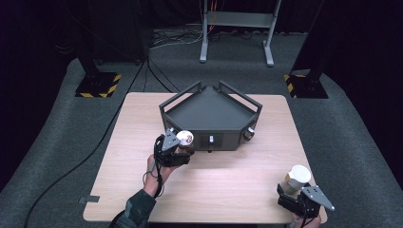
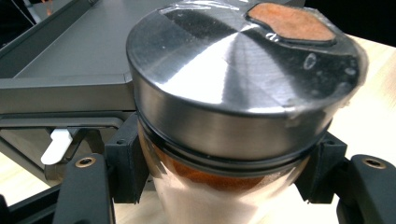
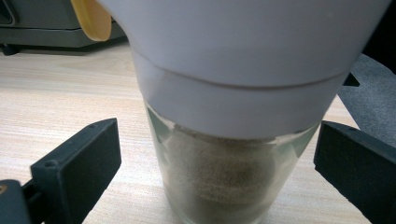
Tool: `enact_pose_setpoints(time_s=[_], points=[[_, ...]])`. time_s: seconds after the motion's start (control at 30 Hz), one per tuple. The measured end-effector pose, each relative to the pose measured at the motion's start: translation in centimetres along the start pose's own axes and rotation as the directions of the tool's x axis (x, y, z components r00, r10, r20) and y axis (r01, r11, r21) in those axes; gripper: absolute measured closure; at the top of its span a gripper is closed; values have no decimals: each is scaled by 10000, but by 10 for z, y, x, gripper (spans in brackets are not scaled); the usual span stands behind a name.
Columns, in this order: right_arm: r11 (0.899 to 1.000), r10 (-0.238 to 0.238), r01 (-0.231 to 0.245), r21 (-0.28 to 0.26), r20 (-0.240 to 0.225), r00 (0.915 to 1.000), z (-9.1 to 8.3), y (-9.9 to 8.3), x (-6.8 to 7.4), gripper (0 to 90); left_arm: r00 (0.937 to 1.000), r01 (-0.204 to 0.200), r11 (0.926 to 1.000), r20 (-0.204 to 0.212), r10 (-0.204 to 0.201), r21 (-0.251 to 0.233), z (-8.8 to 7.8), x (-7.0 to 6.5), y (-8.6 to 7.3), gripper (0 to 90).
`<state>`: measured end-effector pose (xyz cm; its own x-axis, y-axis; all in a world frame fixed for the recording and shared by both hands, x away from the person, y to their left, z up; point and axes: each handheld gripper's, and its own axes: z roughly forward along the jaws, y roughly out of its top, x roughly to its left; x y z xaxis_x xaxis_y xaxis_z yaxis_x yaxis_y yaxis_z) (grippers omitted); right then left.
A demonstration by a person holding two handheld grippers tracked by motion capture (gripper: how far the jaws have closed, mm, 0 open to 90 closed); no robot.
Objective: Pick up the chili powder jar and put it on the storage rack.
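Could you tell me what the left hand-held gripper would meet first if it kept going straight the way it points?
Probably the dark grey tray: its front wall lies just beyond the spice jar held by the left hand-held gripper.

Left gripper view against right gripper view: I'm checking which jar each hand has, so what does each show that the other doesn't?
Left gripper view: a jar with a shiny metal lid and orange contents, the black fingers pressed on its sides, and the grey tray's white latch.
Right gripper view: a glass jar with a white cap and brownish powder, with the fingers standing apart from the glass.
Both: the grey tray behind and the wooden table.
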<state>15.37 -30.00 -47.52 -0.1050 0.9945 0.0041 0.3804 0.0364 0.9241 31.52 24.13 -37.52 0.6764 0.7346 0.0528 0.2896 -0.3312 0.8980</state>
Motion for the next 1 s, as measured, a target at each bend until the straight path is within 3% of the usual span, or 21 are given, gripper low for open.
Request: enact_pose_setpoints(time_s=[1.0], points=[[10000,11,-11,36,-4,10000,0,1,0,0,9994,-104,9999,322,106,-86,3,3,12,317]])
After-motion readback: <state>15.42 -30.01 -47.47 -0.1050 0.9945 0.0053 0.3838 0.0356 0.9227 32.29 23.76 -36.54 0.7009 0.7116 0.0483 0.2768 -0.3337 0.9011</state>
